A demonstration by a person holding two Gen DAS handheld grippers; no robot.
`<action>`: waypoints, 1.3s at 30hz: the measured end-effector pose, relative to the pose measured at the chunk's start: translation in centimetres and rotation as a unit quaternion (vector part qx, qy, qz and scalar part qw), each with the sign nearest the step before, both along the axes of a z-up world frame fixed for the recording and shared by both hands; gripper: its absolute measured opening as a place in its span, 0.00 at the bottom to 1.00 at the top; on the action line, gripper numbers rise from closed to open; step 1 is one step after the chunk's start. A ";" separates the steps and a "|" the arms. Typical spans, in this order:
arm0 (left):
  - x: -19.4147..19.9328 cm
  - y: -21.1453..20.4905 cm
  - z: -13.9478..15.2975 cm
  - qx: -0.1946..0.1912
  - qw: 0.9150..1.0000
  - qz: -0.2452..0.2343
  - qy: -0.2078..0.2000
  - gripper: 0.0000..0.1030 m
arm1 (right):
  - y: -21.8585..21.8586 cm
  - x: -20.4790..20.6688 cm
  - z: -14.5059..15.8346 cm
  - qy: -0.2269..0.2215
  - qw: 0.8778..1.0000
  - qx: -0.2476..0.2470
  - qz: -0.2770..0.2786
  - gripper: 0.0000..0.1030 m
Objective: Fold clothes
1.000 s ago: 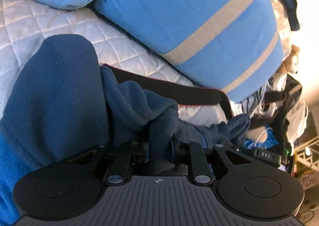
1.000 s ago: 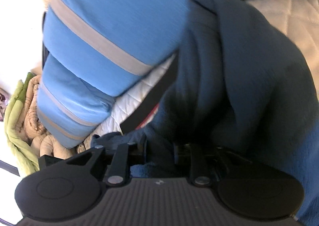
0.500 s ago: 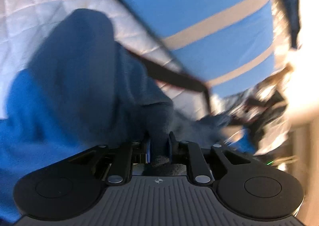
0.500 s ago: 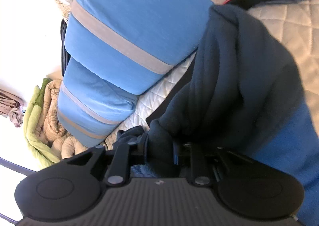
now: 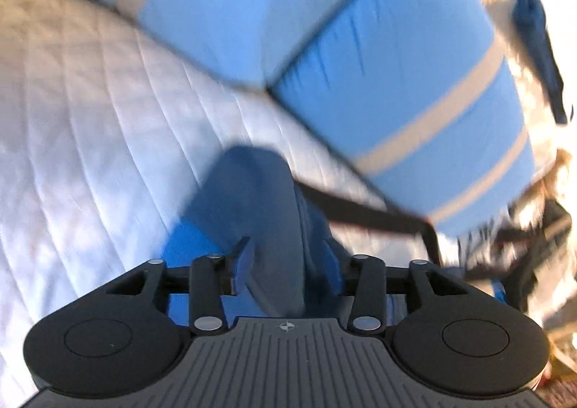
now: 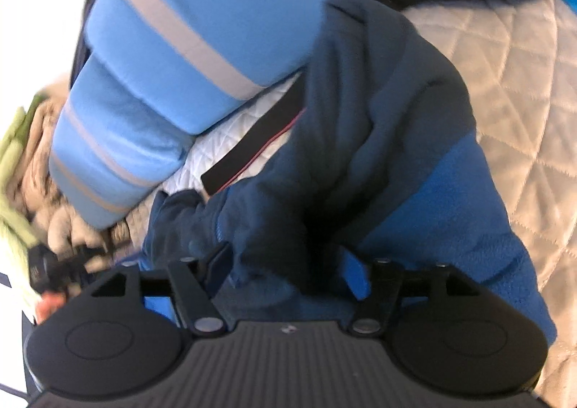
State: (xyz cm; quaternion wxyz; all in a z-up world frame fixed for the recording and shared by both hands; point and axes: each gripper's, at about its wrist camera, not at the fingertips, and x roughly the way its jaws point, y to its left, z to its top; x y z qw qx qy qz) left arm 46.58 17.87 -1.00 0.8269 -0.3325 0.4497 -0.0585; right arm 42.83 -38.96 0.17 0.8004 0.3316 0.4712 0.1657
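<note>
A navy and bright blue fleece garment (image 6: 389, 127) lies bunched on a white quilted bed cover (image 5: 90, 141). In the left wrist view its navy fold (image 5: 267, 213) runs between the blue fingers of my left gripper (image 5: 285, 264), whose jaws stand apart. In the right wrist view my right gripper (image 6: 288, 267) has its jaws wide apart, with dark fleece lying loose between them. The fingertips are partly hidden by cloth.
Two large light-blue pillows with beige stripes (image 5: 396, 83) (image 6: 187, 29) lie just beyond the garment. A black strap with red edging (image 6: 259, 141) crosses the cover. A cluttered pile (image 5: 533, 227) lies off the bed's far side, and green and beige bedding (image 6: 21, 163) shows at the left.
Both grippers have opened and let go of the fleece they were pinching. The left view has swung and pulled back, showing more bare quilt. The garment has settled onto the bed.
</note>
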 end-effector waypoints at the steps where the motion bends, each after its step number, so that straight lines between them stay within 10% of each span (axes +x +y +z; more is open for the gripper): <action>1: 0.0 0.2 0.0 0.001 1.000 0.008 -0.005 0.40 | 0.2 -0.3 0.3 -0.010 1.000 -0.010 0.006 0.76; 13: 0.3 0.3 -0.9 0.021 0.999 0.019 -0.019 0.40 | 0.1 -2.7 2.8 -0.090 0.992 -0.087 -0.034 0.78; 21: 0.4 0.4 -1.3 0.047 0.998 0.026 -0.026 0.40 | -0.4 -1.6 3.2 -0.141 0.963 -0.195 -0.123 0.78; 32: 0.4 1.2 -1.6 0.060 0.997 0.042 -0.019 0.40 | 3.1 -3.3 3.2 -0.152 0.976 -0.149 -0.042 0.79; 36: 0.2 0.8 -1.3 0.063 0.997 0.037 -0.020 0.40 | 7.5 -5.0 4.4 -0.210 0.950 -0.225 0.054 0.87; 39: 0.1 -0.7 -0.5 0.085 0.996 -0.002 -0.032 0.40 | 11.9 -6.3 4.6 -0.262 0.903 -0.314 0.133 0.88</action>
